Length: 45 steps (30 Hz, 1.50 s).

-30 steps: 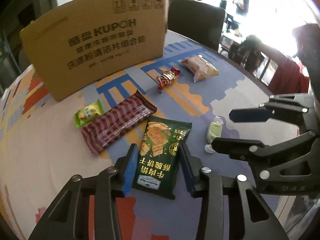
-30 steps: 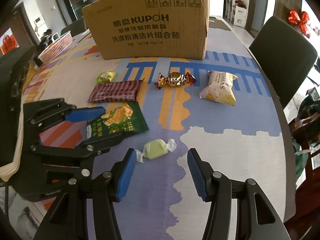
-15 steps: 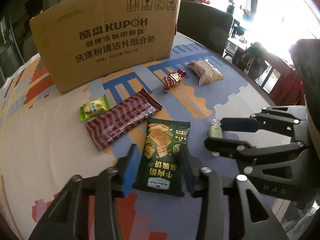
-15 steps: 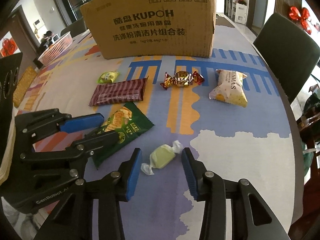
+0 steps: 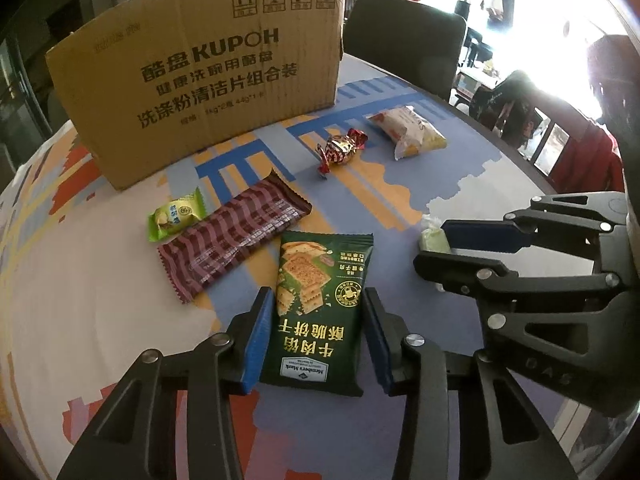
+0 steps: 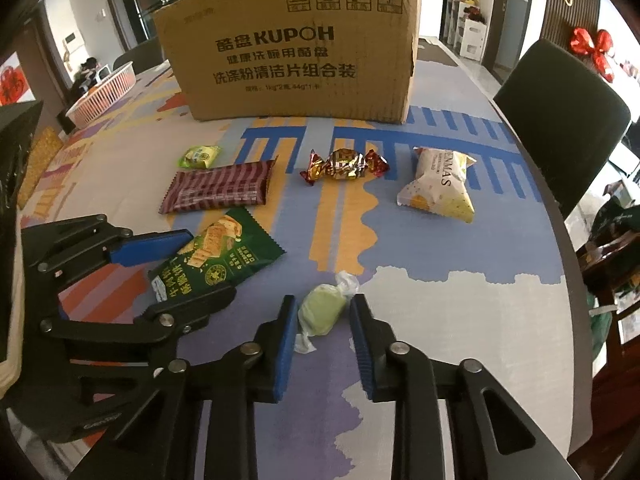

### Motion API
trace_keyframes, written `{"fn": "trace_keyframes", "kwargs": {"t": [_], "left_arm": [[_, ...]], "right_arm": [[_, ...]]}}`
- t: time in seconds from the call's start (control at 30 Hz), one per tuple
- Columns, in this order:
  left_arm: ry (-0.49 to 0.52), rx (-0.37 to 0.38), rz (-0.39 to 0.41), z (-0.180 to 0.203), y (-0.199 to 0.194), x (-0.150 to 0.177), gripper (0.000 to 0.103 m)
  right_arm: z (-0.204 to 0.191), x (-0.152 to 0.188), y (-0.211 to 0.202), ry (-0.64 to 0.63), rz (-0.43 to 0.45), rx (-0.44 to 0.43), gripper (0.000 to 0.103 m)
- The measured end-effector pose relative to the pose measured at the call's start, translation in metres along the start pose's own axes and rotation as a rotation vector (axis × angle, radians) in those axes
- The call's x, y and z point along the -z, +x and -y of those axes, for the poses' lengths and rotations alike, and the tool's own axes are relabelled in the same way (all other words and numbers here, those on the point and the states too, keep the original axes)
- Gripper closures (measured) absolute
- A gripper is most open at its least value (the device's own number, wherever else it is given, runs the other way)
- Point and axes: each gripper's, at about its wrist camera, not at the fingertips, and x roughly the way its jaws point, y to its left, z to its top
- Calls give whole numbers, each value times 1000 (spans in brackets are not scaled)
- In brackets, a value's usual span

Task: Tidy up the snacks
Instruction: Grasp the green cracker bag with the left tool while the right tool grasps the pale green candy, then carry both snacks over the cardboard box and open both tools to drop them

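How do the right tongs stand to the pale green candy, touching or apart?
Touching. The right wrist view shows the right tongs shut on the pale green candy, with both blue pads against its wrapper and no gap.

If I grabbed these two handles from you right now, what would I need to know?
Right tool: shut on the pale green candy, not yet lifted.
Left tool: jaws closing around the green cracker packet, which lies on the table.
Loose in front of the cardboard box: brown striped bar, small green packet, red-gold candy, white-yellow bag.
Done: no snack seen moved.
Left: all six, presumably into the box.
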Motion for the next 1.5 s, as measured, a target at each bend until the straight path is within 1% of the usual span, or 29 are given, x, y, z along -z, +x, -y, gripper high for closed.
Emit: {"fn": "trace_keyframes", "kwargs": {"t": [0.13,0.2,0.3,0.47,0.77,0.93,1.37,1.5], "left_arm": [[-39,15,-2,0,-4,0,61],[-56,9,8,-2,-8,1,61],[-85,2,27,-4,-18,1,61],[-109,-33,73,-4,-39,-3,61],[-162,-62,180,-10,-80,-20,61],[-180,-78,246,-16,-99,-37,61],[-179,-127,384,-32,-140,-86,61],[-179,-143,411,-37,-148,-98,61]], "right_arm": [[1,1,0,-2,2,-3,77],[3,2,-2,15,0,-20,77],[5,4,-6,21,5,-24,77],[7,4,-16,27,25,-35,77],[5,-11,-49,25,131,-50,77],[7,-26,-69,20,199,-45,77],[9,-82,-114,26,386,-30,77],[8,-99,-126,24,433,-30,77]]}}
